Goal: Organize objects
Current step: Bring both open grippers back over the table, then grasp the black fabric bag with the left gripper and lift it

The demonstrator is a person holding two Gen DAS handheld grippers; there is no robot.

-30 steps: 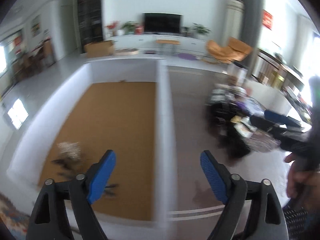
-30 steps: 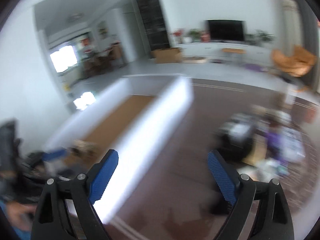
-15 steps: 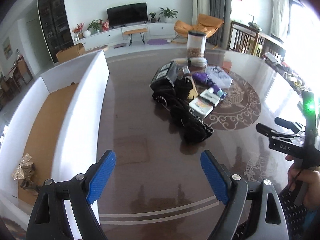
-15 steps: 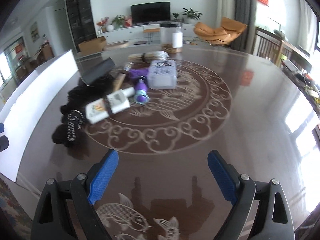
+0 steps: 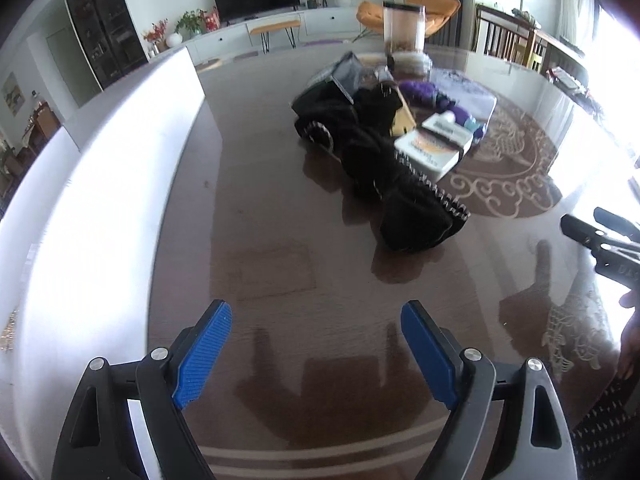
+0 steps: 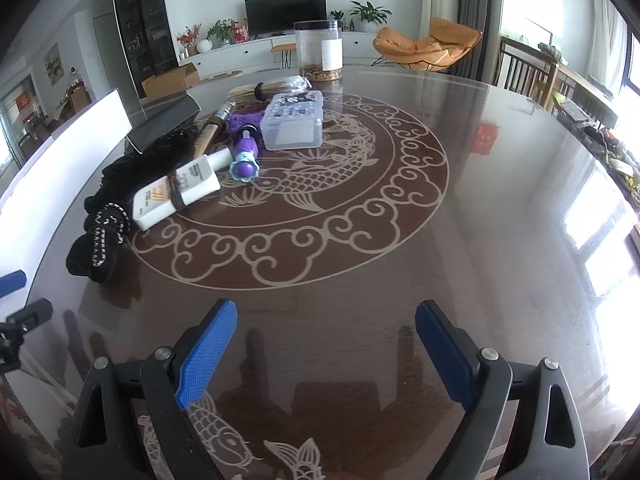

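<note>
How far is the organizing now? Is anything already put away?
Hardly begun. Done: nothing visibly sorted. The black garments, white box, purple toy and clear case lie piled on the table. In hand: nothing; left hand-held gripper and right hand-held gripper are open. Left: moving everything, probably into the white bin.

Left gripper [image 5: 316, 334], seen along its 2 fingers: blue ribbed pads [image 5: 203, 354] on black arms, jaws spread wide with nothing between them, pitched steeply downward. Right gripper [image 6: 326, 332]: the same build, blue pads [image 6: 208, 354] equally far apart and empty, also angled down. At the right edge of the left wrist view, the right gripper's black finger tips show side-on, with part of the hand [image 5: 631, 328] holding it.
</note>
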